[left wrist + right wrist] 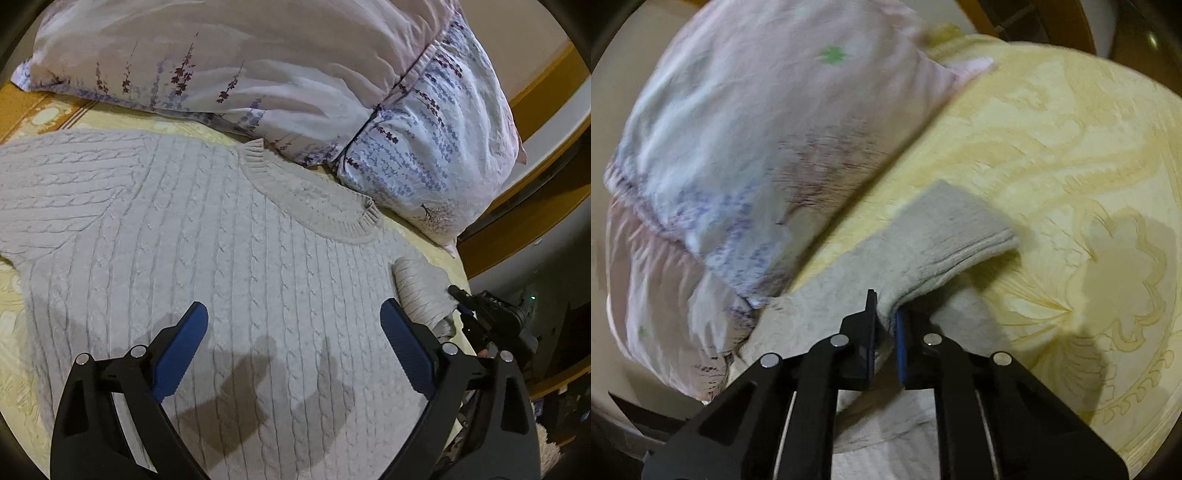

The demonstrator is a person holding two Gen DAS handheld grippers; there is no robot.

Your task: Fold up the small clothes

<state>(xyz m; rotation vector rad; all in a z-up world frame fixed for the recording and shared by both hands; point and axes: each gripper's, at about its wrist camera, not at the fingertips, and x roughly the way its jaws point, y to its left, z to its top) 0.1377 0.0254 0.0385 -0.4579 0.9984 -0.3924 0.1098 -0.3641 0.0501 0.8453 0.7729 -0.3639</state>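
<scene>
A cream cable-knit sweater (207, 243) lies flat on the yellow bed cover (14, 317), its ribbed neckline (325, 218) toward the pillows. My left gripper (293, 332) hovers open and empty over the sweater's chest. In the right wrist view my right gripper (884, 317) is shut on the sweater's sleeve (942, 236), lifting it so the ribbed cuff hangs over the cover. In the left wrist view the right gripper (491, 317) shows at the sweater's right edge, holding that sleeve (421, 288).
Two floral pillows (295, 81) lie beyond the neckline, seen also in the right wrist view (757, 147). The patterned yellow bed cover (1071, 155) spreads to the right. A wooden bed frame (517, 229) and the bed's edge are on the right.
</scene>
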